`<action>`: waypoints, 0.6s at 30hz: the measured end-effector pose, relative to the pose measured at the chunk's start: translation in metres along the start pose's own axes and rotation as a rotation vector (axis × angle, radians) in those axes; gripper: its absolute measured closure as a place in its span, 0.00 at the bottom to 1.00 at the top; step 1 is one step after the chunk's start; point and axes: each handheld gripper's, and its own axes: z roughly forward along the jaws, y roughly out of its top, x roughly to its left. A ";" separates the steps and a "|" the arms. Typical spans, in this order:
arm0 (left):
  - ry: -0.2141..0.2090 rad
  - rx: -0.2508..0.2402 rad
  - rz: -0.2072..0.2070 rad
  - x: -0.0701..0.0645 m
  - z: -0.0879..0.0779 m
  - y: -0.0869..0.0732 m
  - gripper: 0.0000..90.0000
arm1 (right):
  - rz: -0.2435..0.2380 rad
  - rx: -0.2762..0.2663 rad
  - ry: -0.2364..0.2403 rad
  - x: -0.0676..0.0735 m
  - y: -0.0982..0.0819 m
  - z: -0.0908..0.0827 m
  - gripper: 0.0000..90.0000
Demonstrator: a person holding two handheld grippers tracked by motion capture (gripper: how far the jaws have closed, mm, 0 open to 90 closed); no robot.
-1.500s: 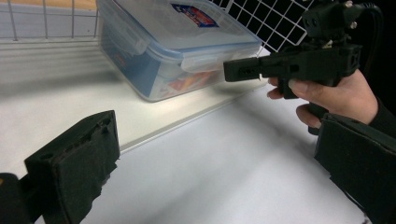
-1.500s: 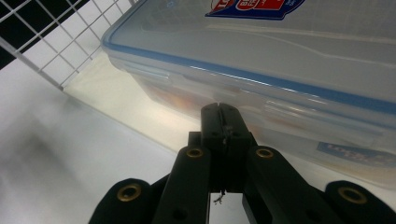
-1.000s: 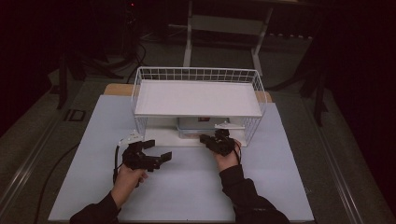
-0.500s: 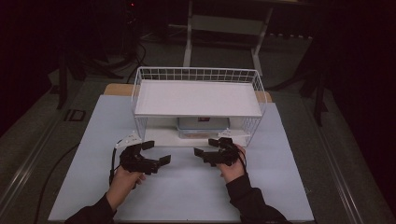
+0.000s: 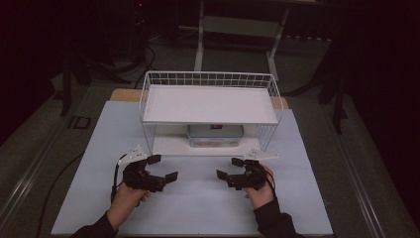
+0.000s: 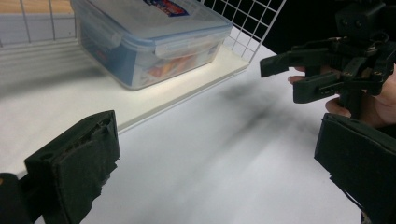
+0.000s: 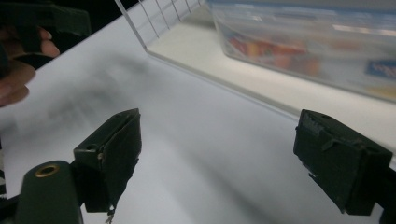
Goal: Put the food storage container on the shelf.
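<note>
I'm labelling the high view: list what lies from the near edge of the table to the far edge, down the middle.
Left gripper and right gripper, level with each other, jaws open → plastic box on the rack's lower shelf → white wire rack, its top shelf farthest.

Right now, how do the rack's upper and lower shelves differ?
The upper shelf is bare, while the lower shelf carries a clear plastic food container with a clip-on lid. The upper shelf is ringed by a white wire rail; the lower shelf lies low on the white table, open at the front edge. Both are flat white boards in the same wire rack.
</note>
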 end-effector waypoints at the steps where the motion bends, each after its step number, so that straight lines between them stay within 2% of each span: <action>1: -0.001 0.003 0.000 0.000 0.000 -0.001 0.00 | 0.003 -0.001 -0.001 -0.001 -0.002 -0.002 0.17; 3: 0.000 0.003 0.003 -0.001 -0.001 -0.001 0.00 | 0.003 -0.001 -0.003 -0.001 -0.005 -0.004 0.17; 6: 0.001 0.005 0.029 -0.002 -0.004 -0.004 0.00 | 0.004 -0.010 -0.010 0.000 -0.014 -0.014 0.17; 11: -0.007 0.019 0.029 -0.003 -0.007 -0.009 0.00 | 0.005 -0.003 -0.018 0.001 -0.022 -0.024 0.17; 18: -0.005 0.022 0.028 -0.004 -0.019 -0.015 0.00 | 0.020 -0.033 -0.030 -0.002 -0.031 -0.047 0.17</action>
